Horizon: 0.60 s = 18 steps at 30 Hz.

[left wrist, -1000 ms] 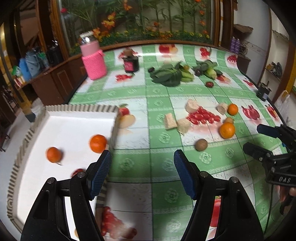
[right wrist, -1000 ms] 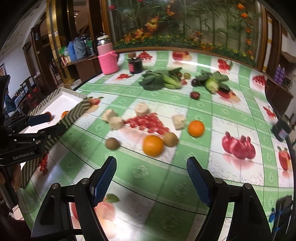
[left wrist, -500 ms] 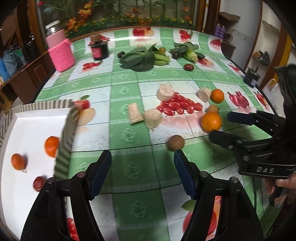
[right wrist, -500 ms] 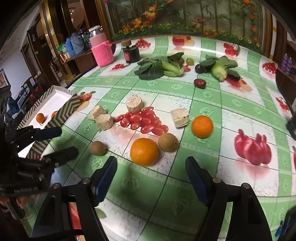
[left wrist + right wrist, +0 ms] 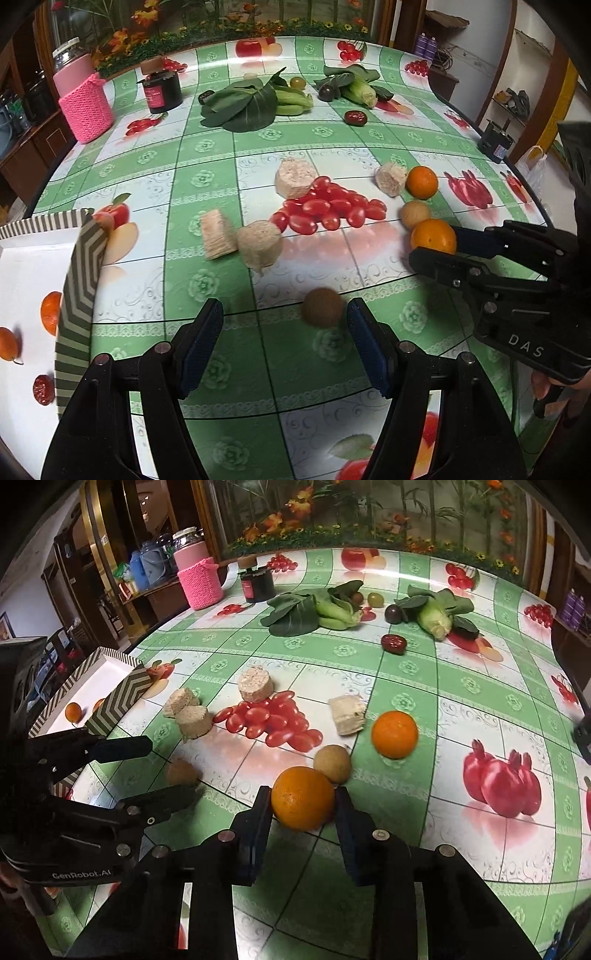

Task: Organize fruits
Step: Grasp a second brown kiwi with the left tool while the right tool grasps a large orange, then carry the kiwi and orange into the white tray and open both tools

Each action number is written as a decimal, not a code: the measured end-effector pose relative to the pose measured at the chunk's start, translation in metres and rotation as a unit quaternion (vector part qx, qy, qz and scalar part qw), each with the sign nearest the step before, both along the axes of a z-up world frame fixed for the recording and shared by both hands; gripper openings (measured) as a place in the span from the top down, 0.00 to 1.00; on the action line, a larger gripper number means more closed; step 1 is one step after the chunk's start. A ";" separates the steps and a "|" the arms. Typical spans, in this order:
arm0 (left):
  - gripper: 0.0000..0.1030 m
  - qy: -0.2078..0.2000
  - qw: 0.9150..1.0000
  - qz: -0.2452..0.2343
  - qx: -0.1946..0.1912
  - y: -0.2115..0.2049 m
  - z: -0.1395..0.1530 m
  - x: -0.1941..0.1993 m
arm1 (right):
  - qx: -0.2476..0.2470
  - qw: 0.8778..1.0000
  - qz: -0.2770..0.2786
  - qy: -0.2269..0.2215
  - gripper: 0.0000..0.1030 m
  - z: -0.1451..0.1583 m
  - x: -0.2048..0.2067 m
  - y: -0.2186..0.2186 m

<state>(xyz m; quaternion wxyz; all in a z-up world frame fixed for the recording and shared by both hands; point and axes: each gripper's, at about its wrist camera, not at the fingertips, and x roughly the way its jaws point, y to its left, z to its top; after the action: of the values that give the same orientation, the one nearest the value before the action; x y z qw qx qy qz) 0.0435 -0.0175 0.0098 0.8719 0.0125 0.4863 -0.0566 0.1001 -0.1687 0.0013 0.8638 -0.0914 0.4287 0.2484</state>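
Since one second ago: both grippers have come lower and nearer to the fruit; the right one, wide apart then, now has its jaws around the big orange.
Right gripper: lower middle of the right wrist view; its jaws are closing, and the big orange sits between them with both pads against its sides.
Left gripper: lower middle of the left wrist view; jaws stand apart and grip nothing.
Brown fruit: blurred, on the table between the left fingertips, close to the right-hand pad in the picture; I cannot tell if it touches.
Second brown fruit: just behind the big orange in the right wrist view, touching or almost touching it.
Small orange: right of centre, apart from the others.
Cherry tomatoes: a heap at the centre of the left wrist view, with four pale cut blocks around it.
Tray: left edge of the left wrist view, white inside with a striped rim; it holds two oranges and a small red fruit.
Table: green and white checked cloth with printed fruit.
Upper part of the frame: leafy greens, a dark jar, a bottle in a pink knitted cover.
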 end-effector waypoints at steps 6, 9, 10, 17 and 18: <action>0.57 0.001 1.000 -0.017 0.007 -0.010 -0.002 0.000 | 0.006 1.000 -0.001 0.001 0.67 0.001 -0.002 -0.002; 0.82 -0.005 1.000 -0.022 0.008 -0.010 0.000 0.000 | 0.007 1.000 0.003 -0.002 0.67 0.002 -0.007 -0.001; 0.82 -0.005 1.000 -0.021 0.001 -0.008 0.001 0.001 | 0.008 1.000 0.004 -0.003 0.67 0.002 -0.008 0.000; 0.82 -0.011 1.000 -0.006 0.001 0.001 0.005 -0.013 | 0.011 1.000 0.008 -0.011 0.67 0.008 -0.021 0.005; 0.82 -0.016 1.000 0.000 0.003 0.004 0.007 -0.017 | 0.012 1.000 0.010 -0.012 0.67 0.010 -0.023 0.007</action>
<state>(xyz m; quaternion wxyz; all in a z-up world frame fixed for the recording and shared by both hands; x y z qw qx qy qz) 0.0266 -0.0136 0.0165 0.8795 0.0159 0.4725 -0.0548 0.0768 -0.1618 0.0110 0.8677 -0.0882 0.4140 0.2607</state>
